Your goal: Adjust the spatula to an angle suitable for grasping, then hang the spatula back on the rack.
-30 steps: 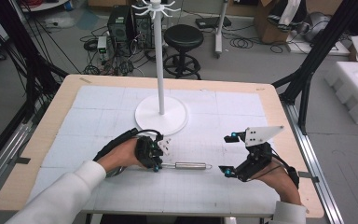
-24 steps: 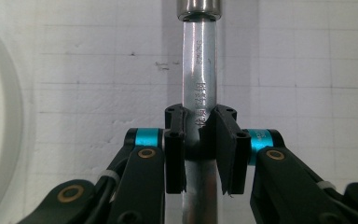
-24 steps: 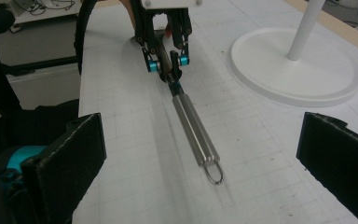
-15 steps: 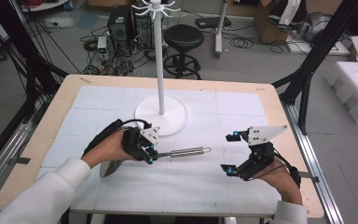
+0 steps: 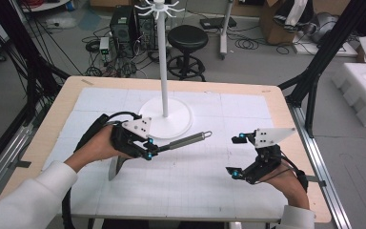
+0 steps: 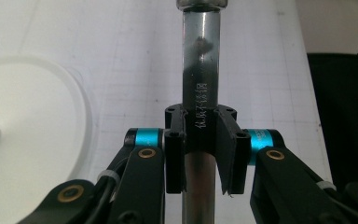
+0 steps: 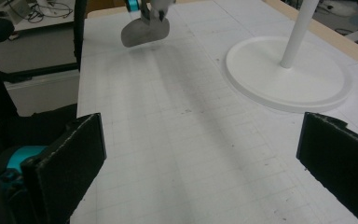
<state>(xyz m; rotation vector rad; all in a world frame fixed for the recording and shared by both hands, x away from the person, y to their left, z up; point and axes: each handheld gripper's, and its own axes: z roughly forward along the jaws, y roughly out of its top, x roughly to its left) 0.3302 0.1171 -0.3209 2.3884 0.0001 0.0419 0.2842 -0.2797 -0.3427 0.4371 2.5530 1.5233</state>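
A metal spatula is held off the table by its shiny handle (image 5: 186, 141), which ends in a small hanging loop (image 5: 208, 134) near the stand's base. My left gripper (image 5: 148, 153) is shut on that handle (image 6: 200, 93), both pads (image 6: 175, 154) pressed to its sides. The flat blade (image 5: 114, 167) hangs below the left hand, and the blade (image 7: 144, 30) also shows far off in the right gripper view. My right gripper (image 5: 236, 156) hovers over the table's right part, open, its pads (image 7: 70, 163) far apart with nothing between them.
A white stand with a round base (image 5: 176, 126), a thin pole (image 5: 162, 62) and hooks on top (image 5: 158, 7) occupies the table's middle back. A white gridded mat (image 5: 195, 191) covers the wooden table (image 5: 62, 100). A stool and cables lie beyond.
The left gripper has lifted the spatula off the mat and turned it; the handle's loop end has swung up toward the stand's base. The right gripper has barely moved.
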